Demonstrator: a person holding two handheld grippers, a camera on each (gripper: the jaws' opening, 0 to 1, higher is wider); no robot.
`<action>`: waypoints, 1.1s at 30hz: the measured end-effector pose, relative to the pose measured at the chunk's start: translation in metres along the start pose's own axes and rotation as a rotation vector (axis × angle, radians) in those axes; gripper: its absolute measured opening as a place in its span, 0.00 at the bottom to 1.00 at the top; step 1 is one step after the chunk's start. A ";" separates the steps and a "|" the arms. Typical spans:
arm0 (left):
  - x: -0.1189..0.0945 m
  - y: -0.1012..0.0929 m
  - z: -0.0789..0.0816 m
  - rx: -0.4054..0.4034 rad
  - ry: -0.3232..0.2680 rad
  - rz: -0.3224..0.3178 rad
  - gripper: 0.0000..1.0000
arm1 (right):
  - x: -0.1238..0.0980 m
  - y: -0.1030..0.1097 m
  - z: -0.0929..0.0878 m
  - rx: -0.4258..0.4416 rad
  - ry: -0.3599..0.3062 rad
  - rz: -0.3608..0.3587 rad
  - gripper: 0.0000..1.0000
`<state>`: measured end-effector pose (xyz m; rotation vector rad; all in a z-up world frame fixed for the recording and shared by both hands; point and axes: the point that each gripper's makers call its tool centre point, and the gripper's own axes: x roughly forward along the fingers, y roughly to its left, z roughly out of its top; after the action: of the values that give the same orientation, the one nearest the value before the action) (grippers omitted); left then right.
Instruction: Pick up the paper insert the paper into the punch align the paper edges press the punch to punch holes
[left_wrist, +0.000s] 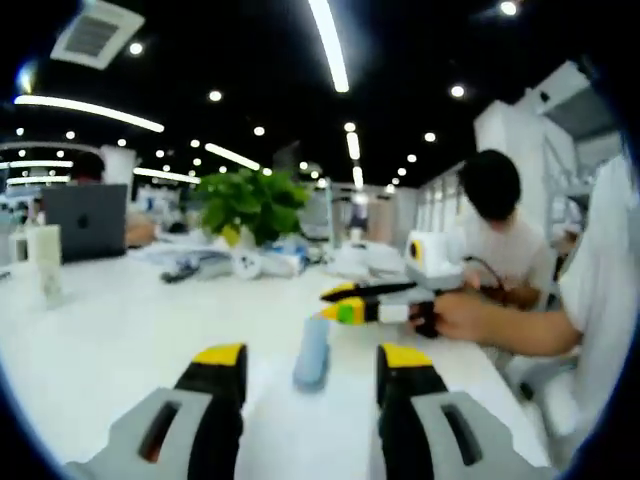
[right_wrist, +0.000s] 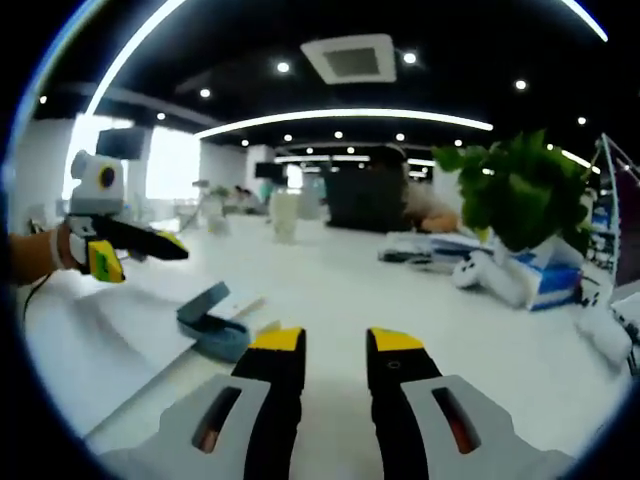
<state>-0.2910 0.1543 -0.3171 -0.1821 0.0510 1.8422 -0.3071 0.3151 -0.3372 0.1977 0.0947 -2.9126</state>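
Step in hand: approaching the paper (right_wrist: 110, 335), probably; blue punch (right_wrist: 213, 325) is lying at lower left on the surface (right_wrist: 330, 280). Both tongs, left (left_wrist: 312, 362) and right (right_wrist: 336, 343), are hovering spread, pinching nothing. Next: lowering onto the sheet's edge.

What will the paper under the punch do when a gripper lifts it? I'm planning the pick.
The paper is a thin flat sheet on the white table, so it will probably flop and be hard to get under. The blue punch seems to rest on its edge, likely pinning it. Both grippers are open.
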 end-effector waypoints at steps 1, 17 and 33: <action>-0.007 0.002 -0.005 -0.002 0.003 0.011 0.52 | 0.000 0.000 0.000 0.003 0.000 0.000 0.27; -0.026 0.004 -0.051 0.110 0.105 0.030 0.52 | -0.006 0.000 0.003 0.053 -0.022 0.006 0.27; -0.026 -0.002 -0.057 0.085 0.132 0.033 0.54 | -0.015 0.054 -0.015 -0.101 0.079 0.710 0.37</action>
<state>-0.2769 0.1230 -0.3695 -0.2446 0.2246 1.8552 -0.2785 0.2672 -0.3522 0.2645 0.1483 -2.1889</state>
